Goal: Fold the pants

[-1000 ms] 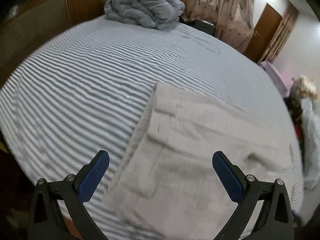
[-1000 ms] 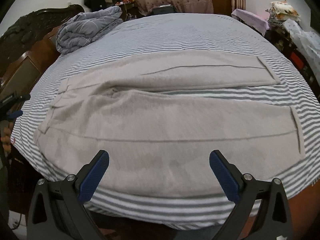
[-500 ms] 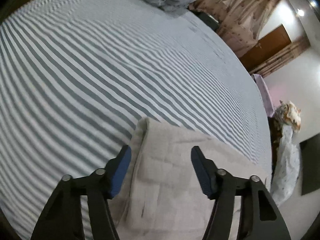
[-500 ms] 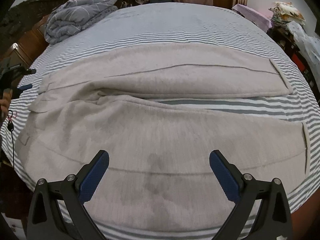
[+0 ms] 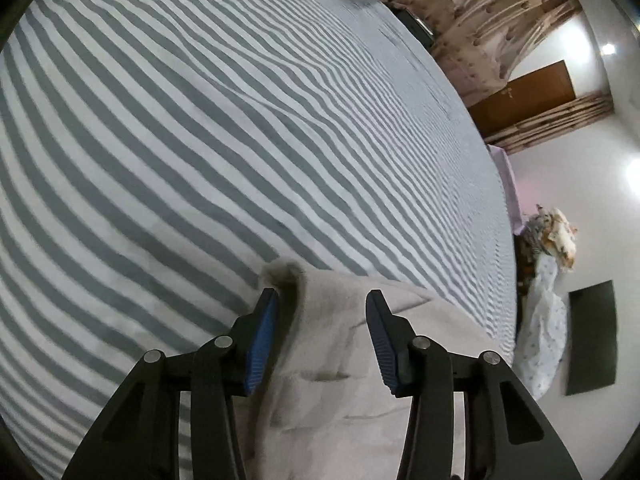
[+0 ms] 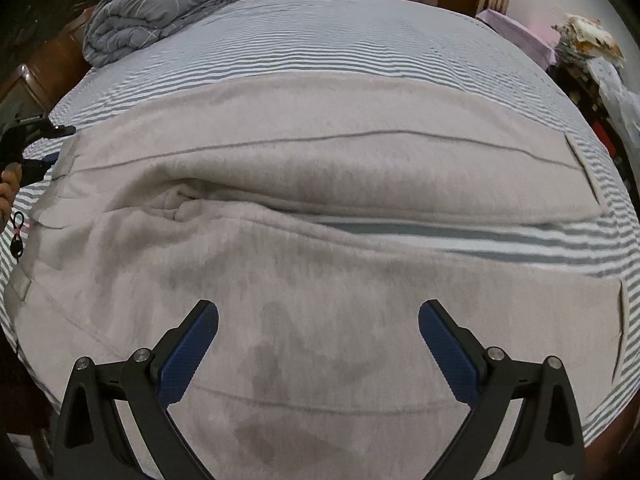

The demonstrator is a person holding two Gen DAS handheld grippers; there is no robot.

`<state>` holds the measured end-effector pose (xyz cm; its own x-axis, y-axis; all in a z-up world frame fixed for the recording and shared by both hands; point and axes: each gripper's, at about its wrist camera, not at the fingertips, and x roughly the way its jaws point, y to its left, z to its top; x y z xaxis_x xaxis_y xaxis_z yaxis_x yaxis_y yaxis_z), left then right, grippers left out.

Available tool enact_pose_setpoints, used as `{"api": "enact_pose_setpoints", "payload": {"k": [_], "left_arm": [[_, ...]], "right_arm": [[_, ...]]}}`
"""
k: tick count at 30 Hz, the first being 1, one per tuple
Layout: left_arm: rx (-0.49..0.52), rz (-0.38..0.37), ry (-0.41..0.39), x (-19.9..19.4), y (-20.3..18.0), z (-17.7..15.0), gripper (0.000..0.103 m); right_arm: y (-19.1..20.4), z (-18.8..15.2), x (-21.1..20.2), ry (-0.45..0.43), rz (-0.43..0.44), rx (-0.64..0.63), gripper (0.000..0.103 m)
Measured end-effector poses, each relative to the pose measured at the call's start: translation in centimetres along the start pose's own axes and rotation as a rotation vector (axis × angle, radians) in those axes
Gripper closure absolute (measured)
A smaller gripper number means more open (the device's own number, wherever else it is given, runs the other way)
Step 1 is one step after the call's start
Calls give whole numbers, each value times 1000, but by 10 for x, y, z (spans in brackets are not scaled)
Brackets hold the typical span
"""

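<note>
Beige pants [image 6: 320,264] lie spread flat across the striped bed, waistband at the left, both legs running right with a strip of sheet between them. My right gripper [image 6: 318,320] is open, low over the near leg. In the left wrist view, my left gripper [image 5: 322,308] is partly closed, its jaws astride the far waistband corner [image 5: 288,276] of the pants [image 5: 344,392]; the corner is slightly raised by the left finger. The left gripper also shows at the left edge of the right wrist view [image 6: 36,148].
The grey-and-white striped bed sheet [image 5: 240,120] stretches far beyond the pants. A folded grey quilt [image 6: 160,12] lies at the far left corner. A dark wooden headboard [image 6: 36,76] is at the left. Clutter and a wooden door [image 5: 524,96] stand to the right.
My left gripper has moved forward onto the waistband corner and its jaws have narrowed around it. My right gripper has moved closer and lower over the near leg, still open.
</note>
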<state>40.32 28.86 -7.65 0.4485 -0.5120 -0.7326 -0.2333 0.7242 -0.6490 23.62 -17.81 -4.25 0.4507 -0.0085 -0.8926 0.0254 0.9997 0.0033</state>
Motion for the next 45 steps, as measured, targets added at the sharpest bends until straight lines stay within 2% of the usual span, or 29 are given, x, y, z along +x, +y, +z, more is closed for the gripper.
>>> {"api": "enact_pose_setpoints", "payload": {"k": [4,7,8,11,14,19,21,24,28,30,32,33,34,35,36,37,40,43,45], "left_arm": [[24,1,0,6,-5,6,61],[10,13,7,14,-3,9,65],[5,24,4,14,0,8,73],[14,8,-7,11,6,5,76],[52,7,-28,9,5,0,81],[84,-1,-63,4,4,-6,87],[84,-17,-69,3,6,-3,91],[84,-38,-84,0,8,-4,95],[83,-53,-103,-3,10,-4,95],[90,-52,-114,-3,7,-6,96],[96,-43,-122,-4,4,-7,96],[94,-44,-123,-5,4,-8,96],[97,-44,-126,-6,3,-9,96],[98,-40,-128,-7,1,-10,96],[94,-41,-129,-8,1,-10,96],[88,-44,-131,-8,1,-10,96],[88,-42,-140,-13,-3,-12,96],[101,-35,-146,-19,-11,-14,96],[100,-36,-151,-26,-12,-16,96]], "right_arm": [[1,13,3,-9,4,-28,4],[-1,36,4,-30,47,-53,4],[-1,52,7,-38,81,-79,4],[-2,97,19,-36,179,-161,4],[0,147,42,0,239,-251,4],[6,210,81,64,281,-390,25],[7,229,101,109,299,-449,29],[9,240,122,153,275,-546,38],[5,250,142,208,277,-613,39],[2,254,150,243,336,-628,37],[3,255,150,245,359,-654,37],[3,255,149,251,369,-663,41],[3,256,146,248,372,-676,56],[2,256,144,244,380,-674,65],[-2,258,141,247,382,-651,83],[-1,257,140,251,384,-638,90],[4,251,128,196,325,-616,95],[11,237,101,116,255,-626,96],[9,230,73,50,231,-587,97]]}}
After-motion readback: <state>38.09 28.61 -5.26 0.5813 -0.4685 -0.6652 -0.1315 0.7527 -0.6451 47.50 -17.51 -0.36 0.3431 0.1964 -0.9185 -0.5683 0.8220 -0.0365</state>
